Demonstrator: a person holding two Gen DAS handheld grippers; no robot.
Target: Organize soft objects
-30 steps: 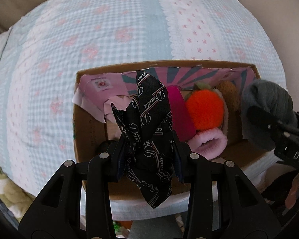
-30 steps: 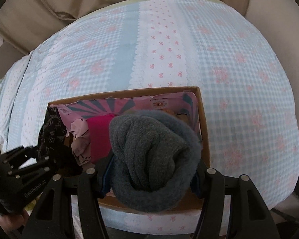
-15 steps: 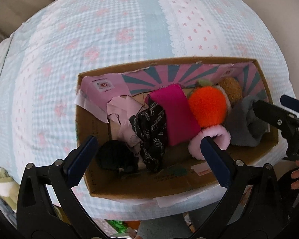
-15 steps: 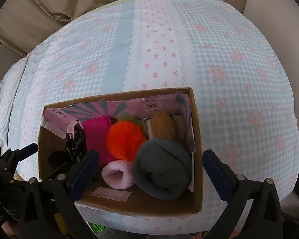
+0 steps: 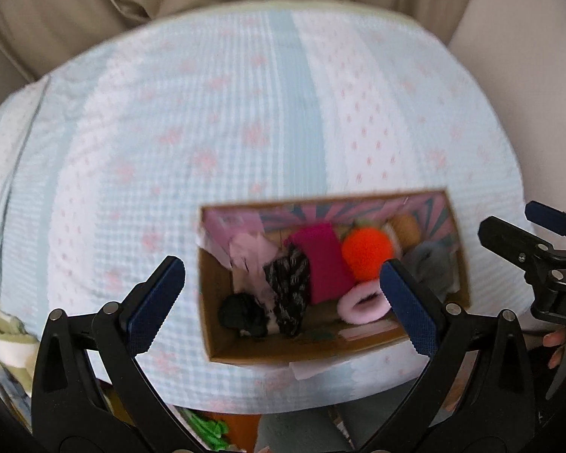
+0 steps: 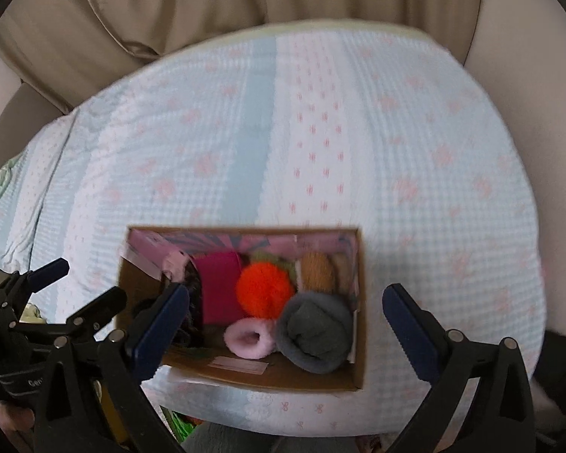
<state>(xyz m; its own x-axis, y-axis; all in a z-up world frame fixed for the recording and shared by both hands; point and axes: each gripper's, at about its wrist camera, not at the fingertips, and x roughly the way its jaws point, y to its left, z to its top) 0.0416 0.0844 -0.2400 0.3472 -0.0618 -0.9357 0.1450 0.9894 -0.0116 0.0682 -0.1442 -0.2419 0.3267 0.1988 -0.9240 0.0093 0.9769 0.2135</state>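
A cardboard box sits near the front edge of the checked bedspread. It holds soft items: a black patterned cloth, a magenta cloth, an orange pompom, a pink fuzzy ring, a rolled grey sock, a tan plush and a black item. My left gripper is open and empty above the box's near side. My right gripper is open and empty above the box.
The light blue and pink checked bedspread covers the surface behind the box. Beige cushions rise at the back. Green and pale cloth lies at the lower left, below the bed edge.
Both grippers opened and let go: the black patterned cloth and the grey sock now lie in the box. Both grippers then drew up and back, so the box looks smaller.
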